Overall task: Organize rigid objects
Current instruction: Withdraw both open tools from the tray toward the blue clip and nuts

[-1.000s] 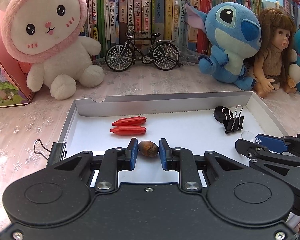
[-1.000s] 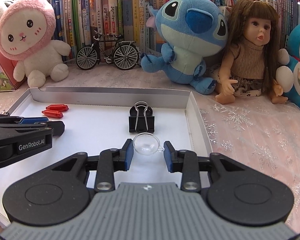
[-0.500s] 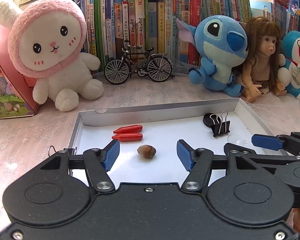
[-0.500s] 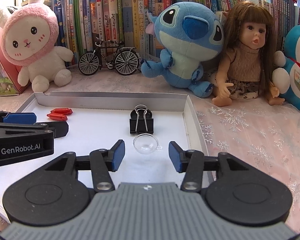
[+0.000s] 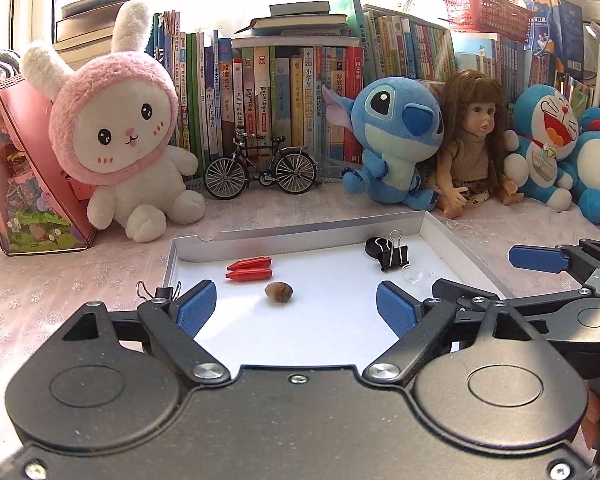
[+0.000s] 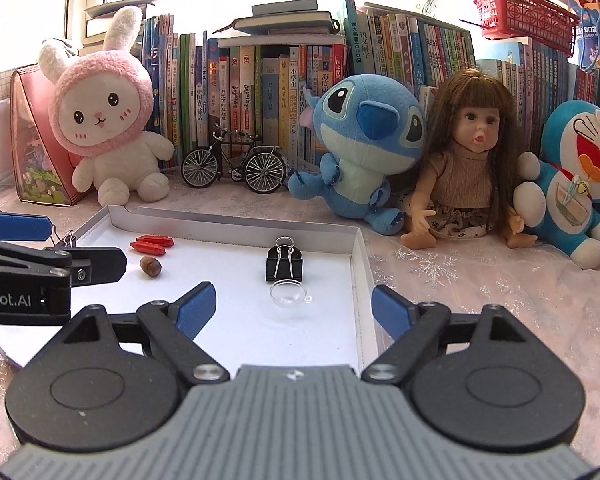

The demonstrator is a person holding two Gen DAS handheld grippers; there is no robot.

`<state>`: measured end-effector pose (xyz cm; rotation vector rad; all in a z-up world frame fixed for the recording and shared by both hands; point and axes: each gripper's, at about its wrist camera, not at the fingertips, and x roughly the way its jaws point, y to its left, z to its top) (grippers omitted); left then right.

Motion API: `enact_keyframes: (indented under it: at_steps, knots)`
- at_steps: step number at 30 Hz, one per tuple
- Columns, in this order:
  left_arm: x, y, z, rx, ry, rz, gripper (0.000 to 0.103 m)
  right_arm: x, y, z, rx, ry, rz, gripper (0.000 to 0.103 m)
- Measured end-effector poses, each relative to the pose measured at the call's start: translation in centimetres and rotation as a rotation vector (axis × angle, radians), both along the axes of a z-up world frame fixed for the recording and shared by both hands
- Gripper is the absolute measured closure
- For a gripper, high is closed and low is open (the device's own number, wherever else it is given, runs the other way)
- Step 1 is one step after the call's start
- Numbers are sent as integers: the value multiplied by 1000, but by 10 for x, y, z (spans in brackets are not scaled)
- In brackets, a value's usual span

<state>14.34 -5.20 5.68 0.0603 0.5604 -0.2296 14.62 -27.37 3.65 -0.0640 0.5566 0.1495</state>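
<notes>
Both grippers have backed off and lifted since a second ago, and their jaws have just been opening: the left gripper [image 5: 296, 306] was pinching the brown nut [image 5: 279, 292], the right gripper [image 6: 294, 308] the clear glass dome [image 6: 287, 295]; now neither holds anything. Left fingers [image 5: 196, 306] spread wide, nothing between the pads; nut lies free on the white tray floor, ahead of the gap and a little left of its middle. Two red capsule-shaped pieces [image 5: 249, 269] lie side by side just beyond the nut, toward the back wall of the tray [image 5: 300, 236]. Right fingers [image 6: 390, 312] also spread wide, empty; dome sits on the tray ahead of the gap, near its middle, not touching either pad. Black binder clip [image 6: 284, 263] stands just beyond the dome, about touching it, wire handles up. In the left view a black round piece [image 5: 374, 246] shows just behind that clip. Second small binder clip [image 5: 158, 291] sits at the tray's left edge, just beyond the left finger. Right finger of the right gripper hangs past the tray's right wall, over the pink snowflake worktop [image 6: 480, 280]. Plush toys, doll, model bicycle [image 5: 260, 170] and books line the back, well beyond both grippers.
</notes>
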Motion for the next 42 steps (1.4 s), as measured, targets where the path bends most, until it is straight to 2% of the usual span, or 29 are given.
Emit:
enact_keyframes:
  at_steps: [10, 25, 32, 36, 38, 40, 42]
  knots:
    - [-45, 16, 1, -21, -8, -17, 15, -45, -5, 7, -25, -60, 31, 0]
    - [-107, 40, -20, -17, -32, 0, 15, -107, -15, -2, -25, -103, 30, 0]
    - [-129, 52, -31, -35, -13, 9, 15, -131, -18, -8, -65, -111, 27, 0]
    - [-140, 55, -38, -11, 3, -11, 15, -143, -19, -13, -76, -102, 24, 0]
    - [-144, 56, -45, 19, 15, -18, 18, -148, -20, -17, -87, -95, 27, 0]
    - [-142, 57, -51, 36, 39, -17, 26, -151, -21, -20, -93, -84, 24, 0]
    - [-141, 59, -53, 24, 60, -13, 29, -153, -23, -22, -87, -71, 18, 0]
